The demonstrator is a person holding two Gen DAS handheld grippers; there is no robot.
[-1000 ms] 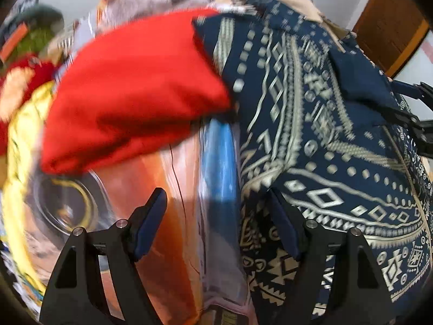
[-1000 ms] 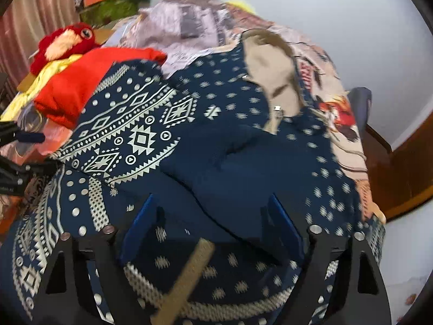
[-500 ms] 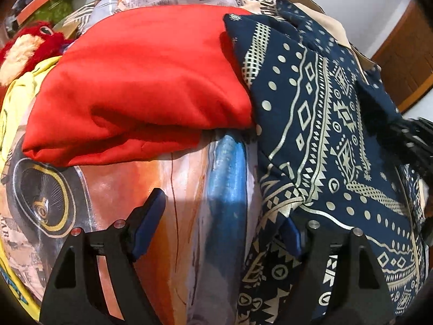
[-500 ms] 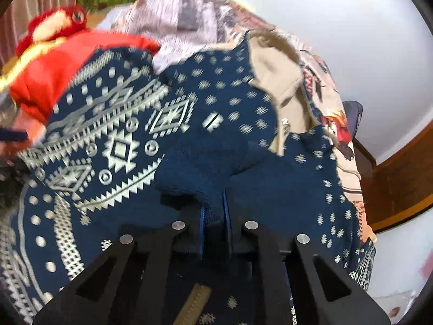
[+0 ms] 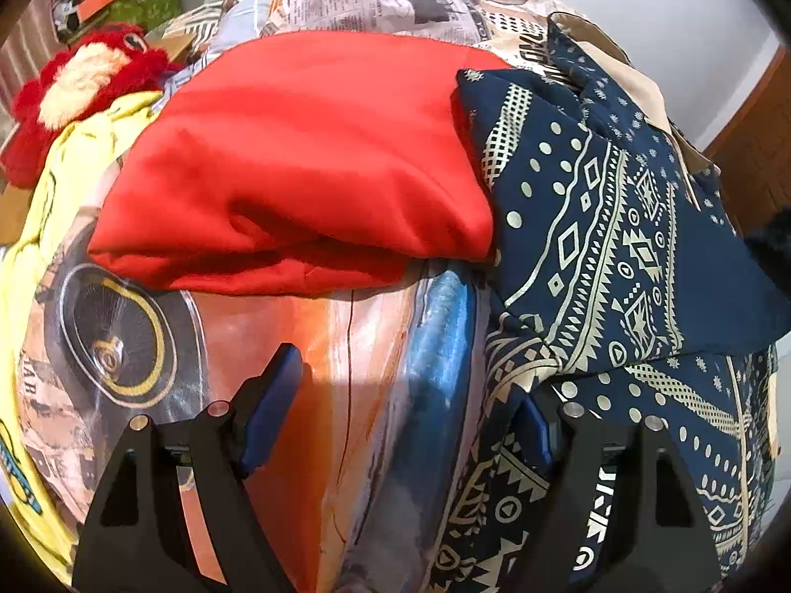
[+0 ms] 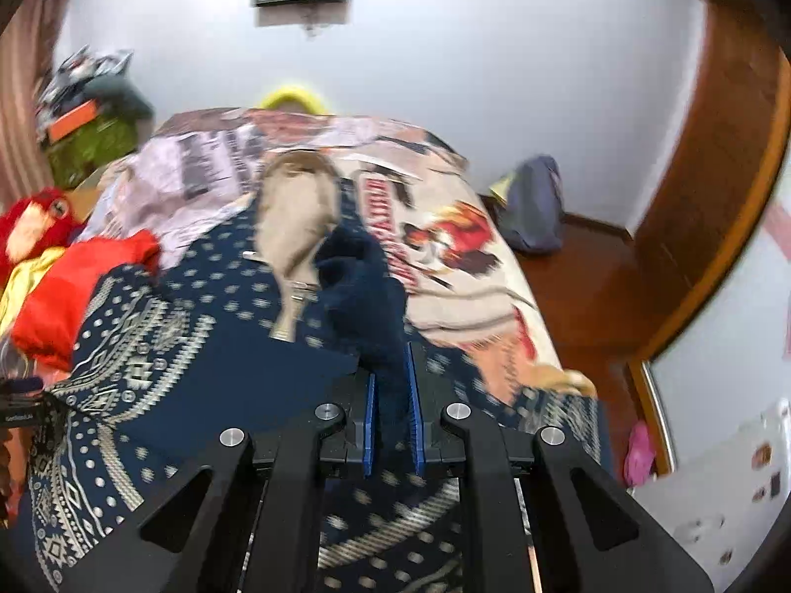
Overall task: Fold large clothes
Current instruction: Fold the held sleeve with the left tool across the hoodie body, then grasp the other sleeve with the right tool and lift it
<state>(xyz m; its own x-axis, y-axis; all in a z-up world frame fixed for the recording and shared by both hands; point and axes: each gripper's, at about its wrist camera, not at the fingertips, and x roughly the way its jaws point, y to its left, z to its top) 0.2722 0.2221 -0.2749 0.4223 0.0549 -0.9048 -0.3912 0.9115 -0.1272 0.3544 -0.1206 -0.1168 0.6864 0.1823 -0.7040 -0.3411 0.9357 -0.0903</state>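
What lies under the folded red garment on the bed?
The red garment rests on the printed bedsheet, beside the navy patterned hoodie, whose edge touches its right side. Whether anything else lies beneath it is hidden by its folds.

a printed bed cover (image 5: 346, 346) carries a navy patterned hoodie (image 5: 618, 227), folded red garment (image 5: 306, 158) and, seemingly, a red plush toy (image 5: 74, 94).

Ahead of the left gripper (image 5: 403, 412), bare printed bedsheet (image 5: 346, 346) gives passage until the folded red garment (image 5: 296, 163) blocks it; the navy patterned garment (image 5: 618, 257) crowds its right side.
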